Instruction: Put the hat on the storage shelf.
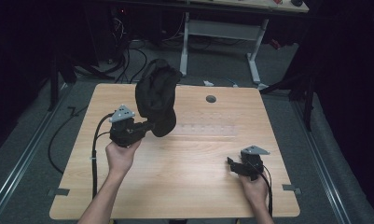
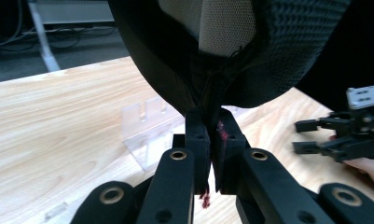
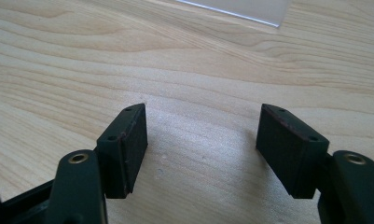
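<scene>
Nearest the person, the right gripper (image 1: 235,165) rests low over the bare wood of the worktop (image 1: 189,186) at its right side, its fingers (image 3: 124,149) spread wide with nothing between them; its own view shows the two ribbed pads apart above the grain, with the edge of a clear plastic piece (image 3: 250,9) at the top of the frame. A little farther in, the left gripper (image 1: 149,126) is lifted off the worktop and its fingers (image 2: 197,140) are pressed together on the lower edge of a black cap (image 1: 156,95), which hangs raised in the air above the left-centre of the worktop, crown up and tilted. By my reading, the step in hand is the carry: the cap is picked up and held, not yet set down anywhere. The next move seems to call for the free right gripper to come in and take a second hold, or for the left to lower the cap to a chosen spot, keeping the pinch firm since only a thin seam is gripped. The left gripper view shows the pale lining (image 2: 222,23) inside the cap and a clear stand (image 2: 147,130) just beyond the fingers, hardly readable from above; the high view alone gives the cap's whole shape and the round grommet hole (image 1: 211,99) at the far edge.
</scene>
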